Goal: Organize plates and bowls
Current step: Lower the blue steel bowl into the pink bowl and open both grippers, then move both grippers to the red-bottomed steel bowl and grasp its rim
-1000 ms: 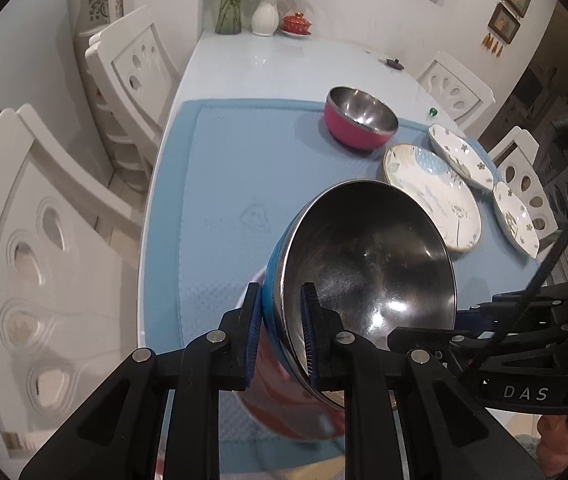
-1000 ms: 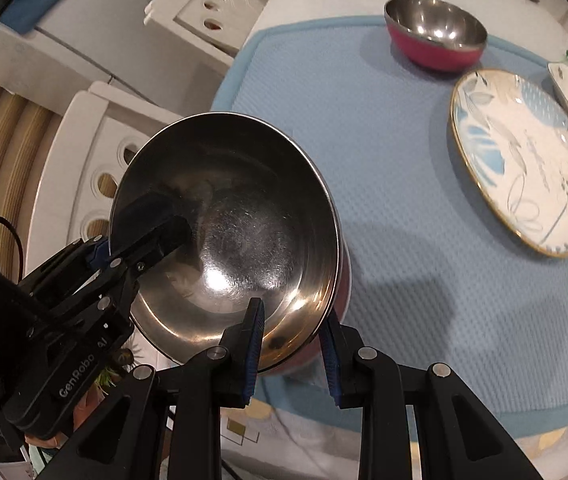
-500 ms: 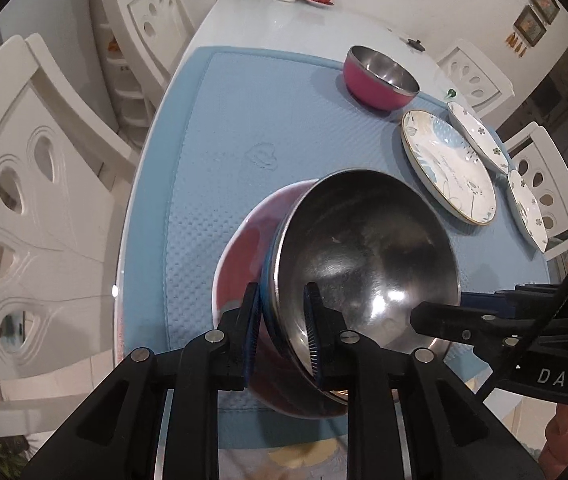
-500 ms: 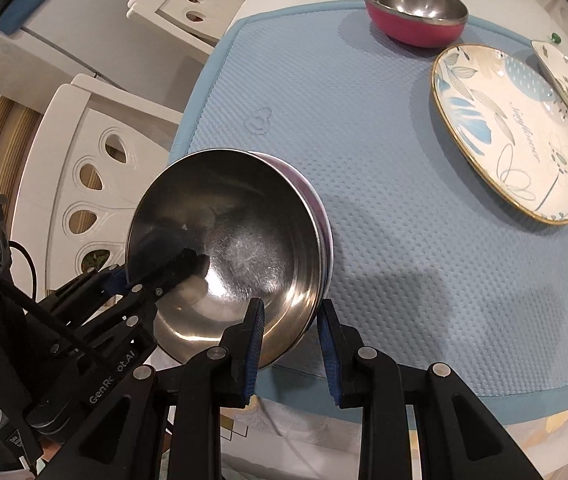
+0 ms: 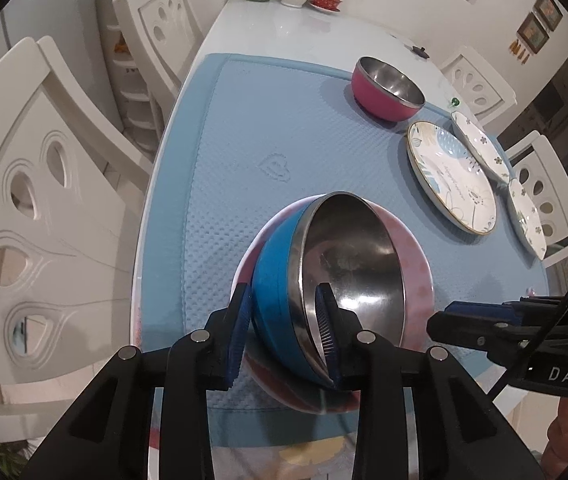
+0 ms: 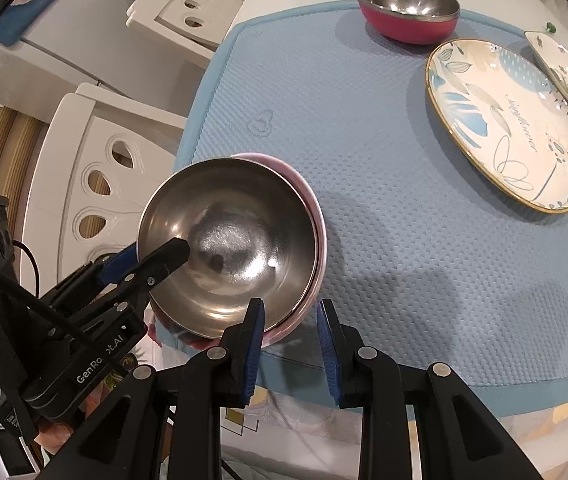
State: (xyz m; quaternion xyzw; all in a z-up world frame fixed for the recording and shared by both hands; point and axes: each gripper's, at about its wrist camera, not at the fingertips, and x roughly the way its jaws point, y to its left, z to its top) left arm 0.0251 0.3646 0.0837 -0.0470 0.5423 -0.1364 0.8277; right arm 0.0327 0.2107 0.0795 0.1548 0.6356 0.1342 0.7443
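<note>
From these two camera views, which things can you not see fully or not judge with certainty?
- Pink bowl, both views: the steel bowl nested in it hides its inside and base.
- Small flowered plates, left view: squeezed at the fisheye rim; right view: cut off by the edge.
- Script on the big plate: too small to read.
- Left gripper: whether its spread fingers press the steel bowl's wall.
</note>
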